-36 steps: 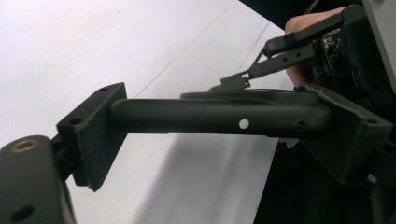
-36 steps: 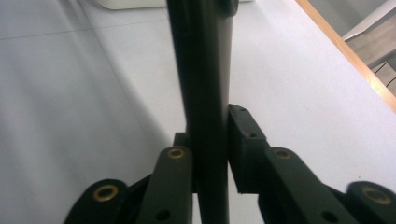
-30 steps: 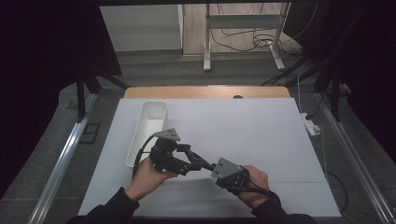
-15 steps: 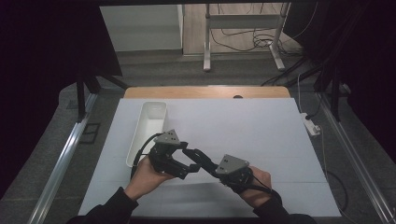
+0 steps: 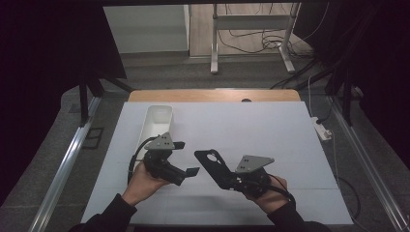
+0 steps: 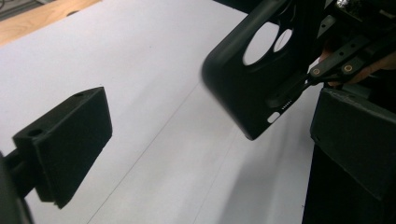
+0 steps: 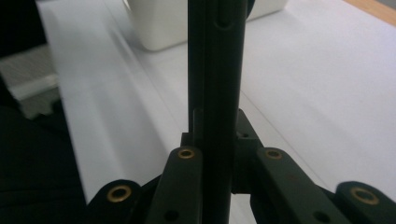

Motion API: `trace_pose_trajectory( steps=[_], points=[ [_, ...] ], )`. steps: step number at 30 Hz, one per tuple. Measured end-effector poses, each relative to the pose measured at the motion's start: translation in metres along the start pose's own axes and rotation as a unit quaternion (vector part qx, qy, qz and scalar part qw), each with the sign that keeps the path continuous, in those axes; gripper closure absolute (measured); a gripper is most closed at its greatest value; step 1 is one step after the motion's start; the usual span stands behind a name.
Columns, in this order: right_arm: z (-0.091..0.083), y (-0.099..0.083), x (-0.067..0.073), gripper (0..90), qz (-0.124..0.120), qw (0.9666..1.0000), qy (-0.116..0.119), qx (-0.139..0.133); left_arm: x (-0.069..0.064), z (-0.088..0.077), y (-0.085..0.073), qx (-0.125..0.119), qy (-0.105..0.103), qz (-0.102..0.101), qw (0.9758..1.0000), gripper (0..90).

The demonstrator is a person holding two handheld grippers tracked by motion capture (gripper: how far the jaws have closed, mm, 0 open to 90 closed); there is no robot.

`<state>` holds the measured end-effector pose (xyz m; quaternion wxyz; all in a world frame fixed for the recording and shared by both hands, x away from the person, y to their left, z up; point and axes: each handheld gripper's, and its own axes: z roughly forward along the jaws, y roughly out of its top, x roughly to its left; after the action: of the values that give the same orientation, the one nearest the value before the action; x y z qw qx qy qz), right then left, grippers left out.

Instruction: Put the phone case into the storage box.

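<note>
Tray (image 5: 155,121): white, long and narrow with rounded corners; smooth plastic by the look. Upper left of the table in the high view, apart from both grippers.

Left gripper (image 5: 186,158): left of centre in the high view, held in the left hand (image 5: 142,181). Jaws spread wide with nothing between them; in the left gripper view the blocky matte pads (image 6: 70,140) stand at the left and right edges with bare table between.

Case (image 5: 215,166): black phone case, centre of the high view, lifted off the table and tilted up to the left. Thin moulded shell, matte, rounded corners, with round camera holes near its top end and small slots along the bottom edge in the left gripper view.

Case, handling: judged light, somewhat flexible, not fragile. Thin wall may slip or twist in a narrow pinch; best taken across a flat edge, clear of the holes.

Right gripper (image 5: 232,181): lower centre-right, held in the right hand (image 5: 266,191). Jaws closed on the case's lower edge; the right gripper view shows the case edge-on, clamped from both sides.

Table (image 5: 270,135): flat, pale grey-white, matte, with faint seam lines.
</note>
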<state>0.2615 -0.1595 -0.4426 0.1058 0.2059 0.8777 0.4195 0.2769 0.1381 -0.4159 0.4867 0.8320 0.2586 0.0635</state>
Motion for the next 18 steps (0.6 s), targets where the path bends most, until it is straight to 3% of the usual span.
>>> trace_pose_trajectory(
  steps=[2, 10, 18],
  points=[
    [-0.0037, -0.0018, -0.0033, 84.2, 0.010, 0.9997, 0.020, -0.010, 0.0000, -0.0032, -0.0009, -0.003, -0.001, 0.007, 1.0000, 0.0],
    [-0.0050, -0.0046, -0.0040, 84.3, 0.018, 0.9986, 0.045, -0.019, 0.0014, -0.0070, -0.0031, -0.010, -0.010, 0.000, 0.9999, 1.7],
    [-0.0045, -0.0042, -0.0017, 84.3, 0.020, 0.9977, 0.058, -0.028, 0.0031, -0.0068, -0.0046, -0.017, -0.033, -0.011, 0.9992, 17.5]
  ],
)
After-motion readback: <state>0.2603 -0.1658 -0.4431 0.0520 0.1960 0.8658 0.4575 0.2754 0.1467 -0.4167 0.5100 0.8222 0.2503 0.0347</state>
